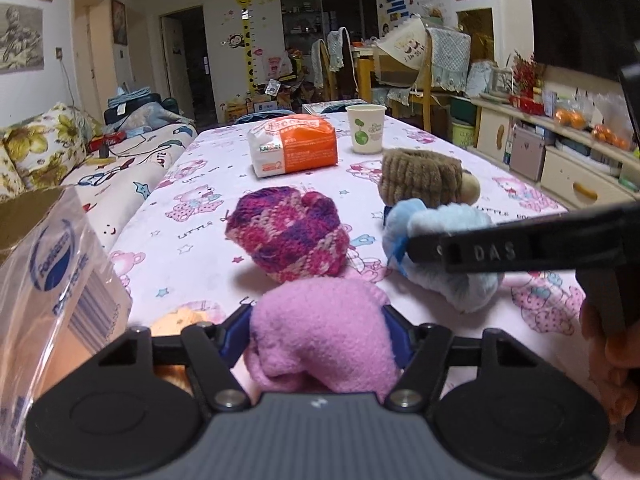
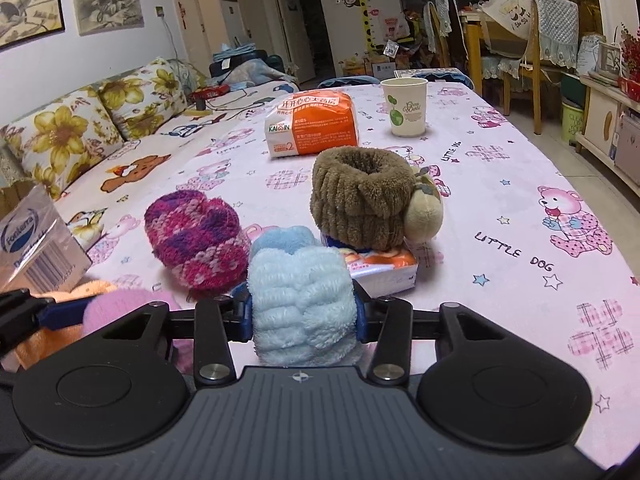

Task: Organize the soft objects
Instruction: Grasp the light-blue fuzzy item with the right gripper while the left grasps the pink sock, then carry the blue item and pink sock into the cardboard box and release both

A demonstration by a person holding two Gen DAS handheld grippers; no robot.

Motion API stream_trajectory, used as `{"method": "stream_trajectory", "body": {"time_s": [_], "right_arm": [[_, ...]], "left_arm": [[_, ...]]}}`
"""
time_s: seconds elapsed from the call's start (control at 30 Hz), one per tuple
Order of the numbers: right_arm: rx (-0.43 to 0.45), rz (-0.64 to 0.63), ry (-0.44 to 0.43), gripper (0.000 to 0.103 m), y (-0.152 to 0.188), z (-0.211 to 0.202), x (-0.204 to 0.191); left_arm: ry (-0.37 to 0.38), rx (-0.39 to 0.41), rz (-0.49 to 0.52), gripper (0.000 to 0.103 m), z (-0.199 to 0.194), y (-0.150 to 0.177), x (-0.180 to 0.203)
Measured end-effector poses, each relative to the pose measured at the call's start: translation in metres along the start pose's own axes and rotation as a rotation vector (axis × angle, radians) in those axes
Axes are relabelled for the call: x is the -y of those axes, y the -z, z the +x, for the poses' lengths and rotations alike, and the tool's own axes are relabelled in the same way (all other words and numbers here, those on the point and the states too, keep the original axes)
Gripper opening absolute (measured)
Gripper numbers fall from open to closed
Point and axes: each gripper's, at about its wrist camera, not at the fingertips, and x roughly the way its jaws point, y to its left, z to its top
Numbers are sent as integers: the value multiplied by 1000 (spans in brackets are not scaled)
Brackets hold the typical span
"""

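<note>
Pink fleece sock clamped in left gripper, light-blue fuzzy sock clamped in right gripper, both low over table's near edge. Keep grips firm, lift clear of magenta knit sock, don't snag

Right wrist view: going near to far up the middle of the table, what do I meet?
Light blue fluffy item gripped in the right jaws → brown plush cuff sitting on a tissue pack → orange-and-white package → paper cup.
</note>
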Motion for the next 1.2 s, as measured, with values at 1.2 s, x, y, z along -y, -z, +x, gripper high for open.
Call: {"method": "stream_trajectory", "body": {"time_s": [1.2], "right_arm": [[102, 237, -176, 50, -9, -47, -26]], "left_arm": [[108, 269, -325, 65, -86, -18, -69]]}}
